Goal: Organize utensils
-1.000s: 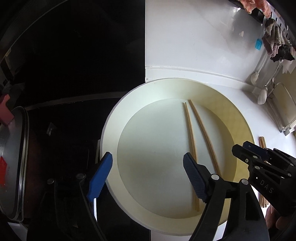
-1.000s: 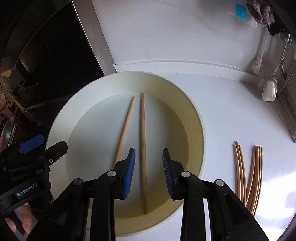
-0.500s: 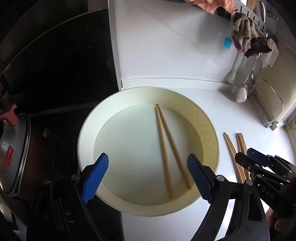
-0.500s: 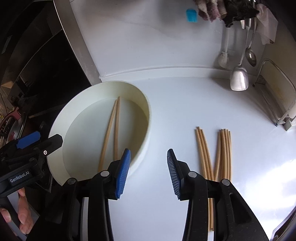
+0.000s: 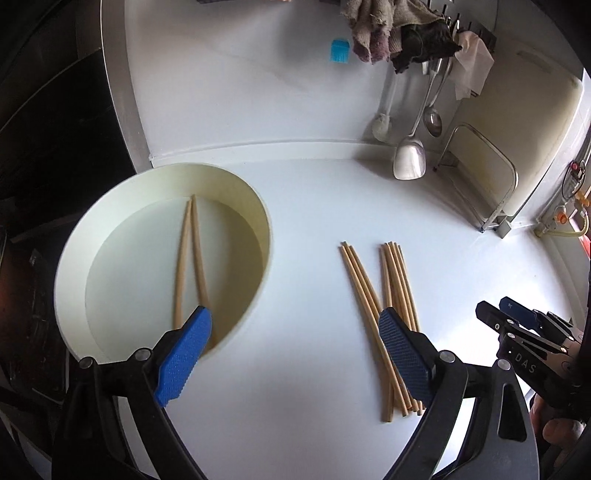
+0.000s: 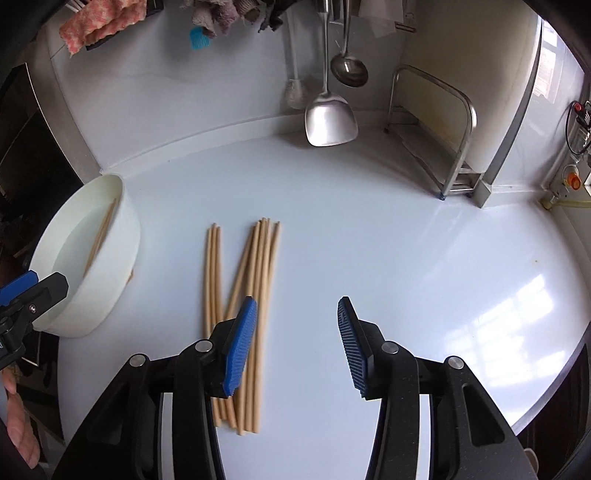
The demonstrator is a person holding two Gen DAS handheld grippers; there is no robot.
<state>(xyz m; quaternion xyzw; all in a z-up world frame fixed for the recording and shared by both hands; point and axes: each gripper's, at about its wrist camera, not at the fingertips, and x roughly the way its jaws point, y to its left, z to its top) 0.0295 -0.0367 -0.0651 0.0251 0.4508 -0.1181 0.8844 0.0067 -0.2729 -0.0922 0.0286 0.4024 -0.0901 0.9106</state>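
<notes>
Two wooden chopsticks [image 5: 192, 254] lie crossed in a round cream basin [image 5: 258, 206] at the counter's left end; they show in the right wrist view as chopsticks in the basin [image 6: 101, 232], basin wall [image 6: 110, 266]. Several loose chopsticks [image 5: 391, 291] lie in a heap on the white counter [image 5: 314, 206], heap [image 6: 255, 266]. My left gripper [image 5: 293, 319] hangs over the counter between basin and heap, jaws opening wide, nothing between them. My right gripper [image 6: 297, 312] hovers just right of the heap, jaws opening, nothing between them. The right gripper's tip shows at the lower right [image 5: 506, 314].
A steel spatula [image 6: 330, 122], a ladle [image 6: 349, 68] and a white brush [image 6: 295, 92] hang at the back wall under cloths [image 5: 388, 33]. A metal rack [image 6: 443, 129] stands at the back right. A dark stove area [image 5: 48, 147] lies left of the basin.
Both grippers have swept right, from over the basin to the counter by the loose chopsticks. Both pairs of jaws have widened. The two chopsticks stay in the basin.
</notes>
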